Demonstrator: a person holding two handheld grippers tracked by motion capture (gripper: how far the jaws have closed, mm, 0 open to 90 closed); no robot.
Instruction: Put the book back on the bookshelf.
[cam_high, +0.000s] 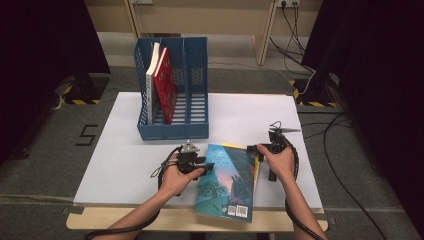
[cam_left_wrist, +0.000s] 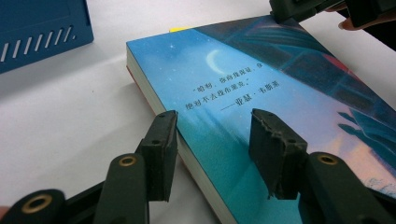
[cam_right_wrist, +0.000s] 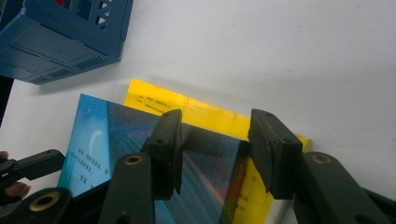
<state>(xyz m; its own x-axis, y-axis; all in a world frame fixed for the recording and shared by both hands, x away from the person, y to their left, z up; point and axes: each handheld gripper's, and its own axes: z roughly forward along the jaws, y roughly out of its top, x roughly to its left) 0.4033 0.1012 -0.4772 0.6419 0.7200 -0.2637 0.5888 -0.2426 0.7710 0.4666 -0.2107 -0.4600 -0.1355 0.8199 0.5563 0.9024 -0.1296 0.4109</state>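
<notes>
We see a blue paperback book with a moon on its cover (cam_high: 227, 182) lying flat on the white table board (cam_high: 125, 165), on top of a yellow book (cam_right_wrist: 196, 109), in front of the blue plastic file rack (cam_high: 172, 90). Our left gripper (cam_left_wrist: 212, 140) is approx. half open, jaws astride the book's left edge, not pressing. Our right gripper (cam_right_wrist: 212, 144) is also open, jaws over the book's right edge; w/ contact we cannot tell.

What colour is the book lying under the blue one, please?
Yellow; the lower book shows best in the right gripper view, peeking out beneath the blue book.
</notes>
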